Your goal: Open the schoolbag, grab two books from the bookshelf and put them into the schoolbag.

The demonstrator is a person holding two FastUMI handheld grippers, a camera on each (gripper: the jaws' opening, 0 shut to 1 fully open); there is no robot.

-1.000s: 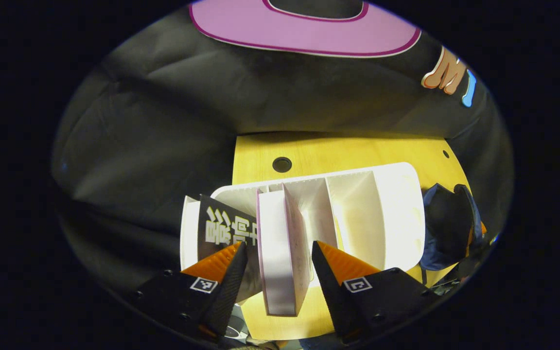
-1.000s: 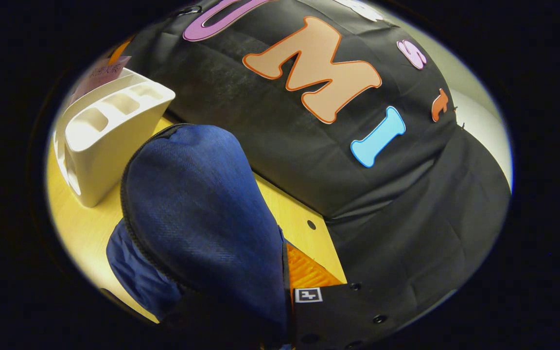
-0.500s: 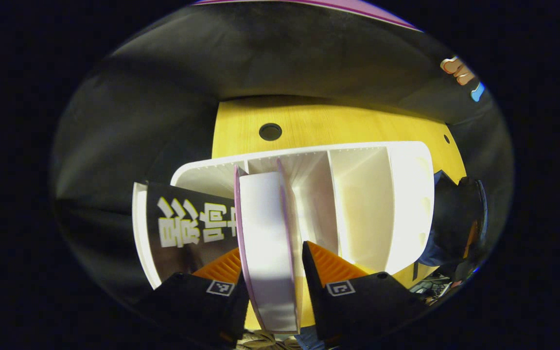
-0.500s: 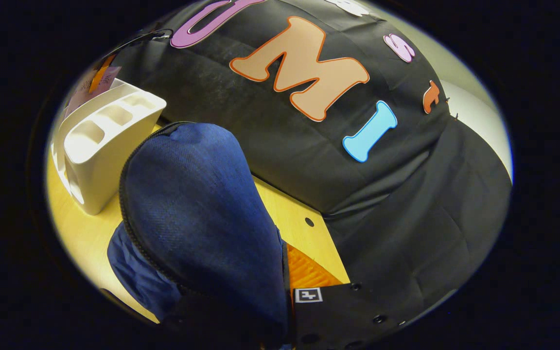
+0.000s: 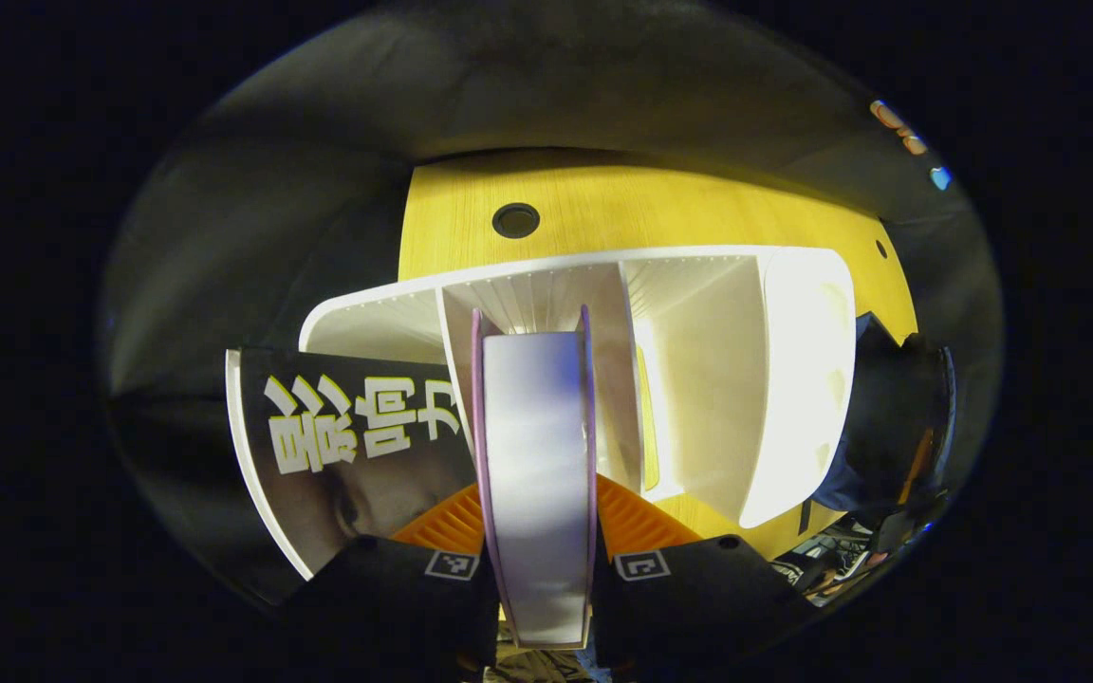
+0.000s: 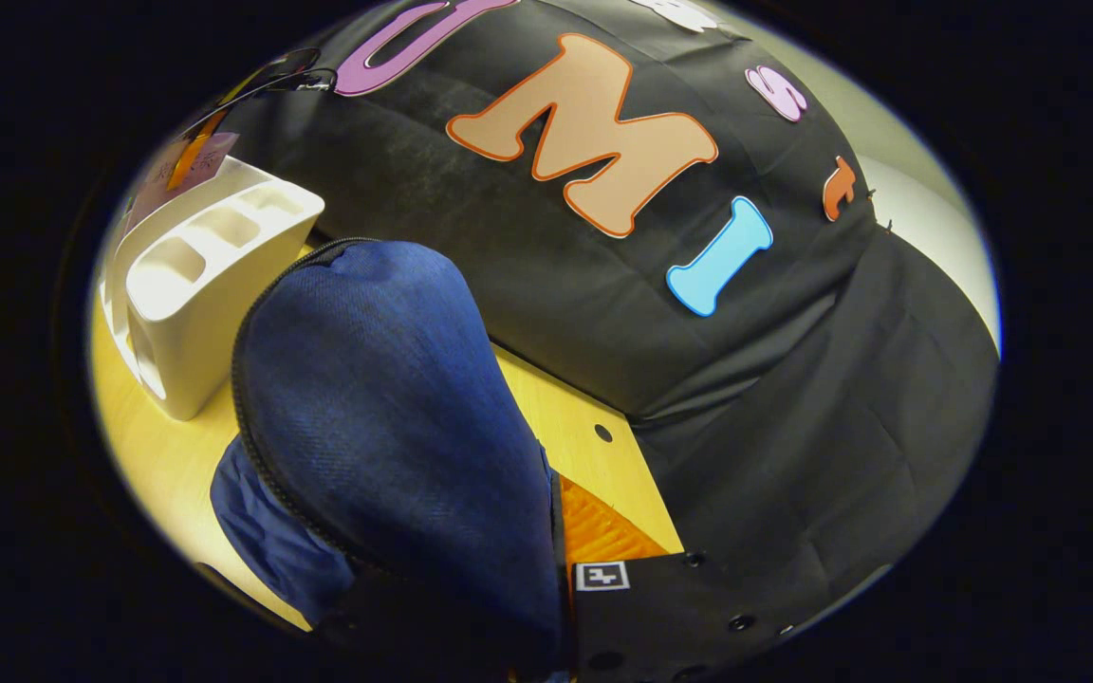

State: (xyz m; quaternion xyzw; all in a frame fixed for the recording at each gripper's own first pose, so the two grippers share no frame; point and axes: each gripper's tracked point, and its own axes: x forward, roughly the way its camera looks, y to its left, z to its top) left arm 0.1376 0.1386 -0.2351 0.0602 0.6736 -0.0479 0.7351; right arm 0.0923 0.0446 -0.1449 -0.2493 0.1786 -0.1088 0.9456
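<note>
Your left gripper point(image 5: 539, 531) has its jaws pinching the purple-edged book point(image 5: 537, 474), which stands upright in a middle slot of the white bookshelf point(image 5: 793, 379) on the yellow counter point(image 5: 698, 213). A black-covered book point(image 5: 357, 446) leans at the shelf's left end. Your right gripper point(image 6: 546, 550) holds the blue schoolbag's flap point(image 6: 385, 417); one finger is hidden, so you cannot tell whether the jaws pinch it.

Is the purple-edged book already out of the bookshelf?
No, the book stands in a slot of the bookshelf, with the left gripper closed on its edge.
</note>
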